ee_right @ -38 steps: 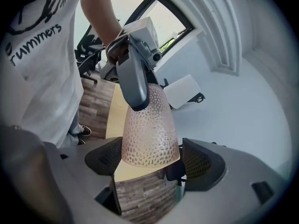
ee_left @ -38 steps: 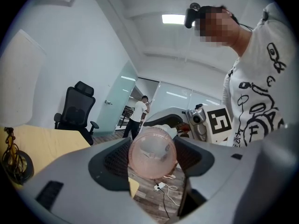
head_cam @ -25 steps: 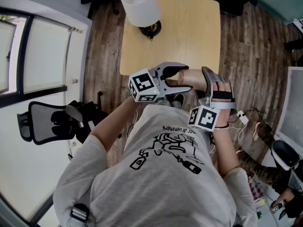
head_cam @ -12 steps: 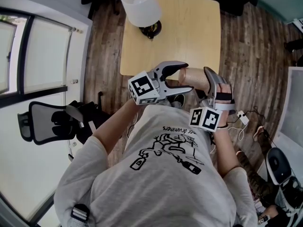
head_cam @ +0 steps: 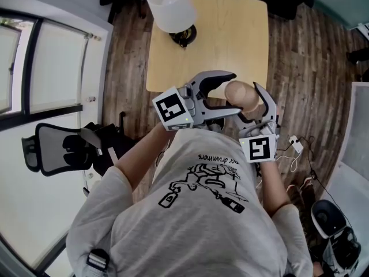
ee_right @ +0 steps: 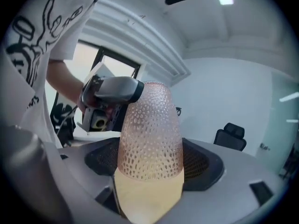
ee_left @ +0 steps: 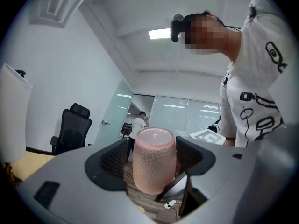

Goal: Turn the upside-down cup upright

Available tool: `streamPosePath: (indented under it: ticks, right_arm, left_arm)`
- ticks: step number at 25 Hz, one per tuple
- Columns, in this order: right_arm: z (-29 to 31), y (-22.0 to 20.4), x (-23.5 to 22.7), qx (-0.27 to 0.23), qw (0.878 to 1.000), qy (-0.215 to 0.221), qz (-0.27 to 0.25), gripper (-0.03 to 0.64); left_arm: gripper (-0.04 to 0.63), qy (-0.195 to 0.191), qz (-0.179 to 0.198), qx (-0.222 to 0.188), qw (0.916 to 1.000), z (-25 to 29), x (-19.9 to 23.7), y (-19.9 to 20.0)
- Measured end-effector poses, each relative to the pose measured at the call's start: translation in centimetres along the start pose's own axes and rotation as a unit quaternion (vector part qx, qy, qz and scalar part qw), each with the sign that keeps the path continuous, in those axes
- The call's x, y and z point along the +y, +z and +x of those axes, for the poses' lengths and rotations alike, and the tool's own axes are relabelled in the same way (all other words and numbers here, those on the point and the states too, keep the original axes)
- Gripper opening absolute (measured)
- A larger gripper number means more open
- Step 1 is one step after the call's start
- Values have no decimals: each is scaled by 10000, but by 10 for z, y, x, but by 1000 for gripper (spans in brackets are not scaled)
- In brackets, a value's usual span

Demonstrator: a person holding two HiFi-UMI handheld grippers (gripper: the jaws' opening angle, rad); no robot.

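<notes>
Handover in mid-air. The right hand-held gripper (ee_right: 152,164) is clamped on the dimpled pink cup (head_cam: 241,94), with a pad pressed on either side of its wall. The left hand-held gripper (ee_left: 153,160) brackets the same cup, but its jaws have just been opening. They now stand wide, and a sliver of room shows between each pad and the cup wall, so the left no longer carries any load.

Compared with the head views of a second earlier, both grippers sit higher in the picture. The right one has rolled, so its marker cube now faces the camera squarely. The cup, which then showed its side, now presents its rounded closed end upward.

The cup hangs over the near edge of the desk (head_cam: 230,33), toward the near right corner, well apart from the lamp (head_cam: 167,6) at the far left corner.

The grip appears to have passed to the right. The cup is still base-up, so the inversion remains to be done.
</notes>
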State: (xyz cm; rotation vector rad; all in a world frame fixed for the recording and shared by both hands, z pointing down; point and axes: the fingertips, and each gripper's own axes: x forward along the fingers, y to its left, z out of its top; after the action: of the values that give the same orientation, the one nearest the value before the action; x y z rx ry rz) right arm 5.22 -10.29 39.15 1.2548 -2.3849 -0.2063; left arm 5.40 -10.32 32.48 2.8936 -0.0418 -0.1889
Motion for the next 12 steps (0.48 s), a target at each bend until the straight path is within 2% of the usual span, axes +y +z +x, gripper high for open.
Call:
streamPosePath:
  ticks: [2,5,7,12]
  right_arm:
    - [-3,12,-2,-567,9949,70,827,367]
    - [-8,23,-2,-1173,9761,297,1806,367]
    - [-10,25,0,-1423,9692,452,1957,367]
    - [-9,24,4,-1617,9657,549,1954,367]
  left_arm:
    - [319,-64,96,-38,9999,4,-4,9]
    - [324,-204,165,-65,9996,8,-9,17]
    - [330,-289,232,-39,9993,11,-12,21]
    - [331,-427,441,200,9979,21,-18,19]
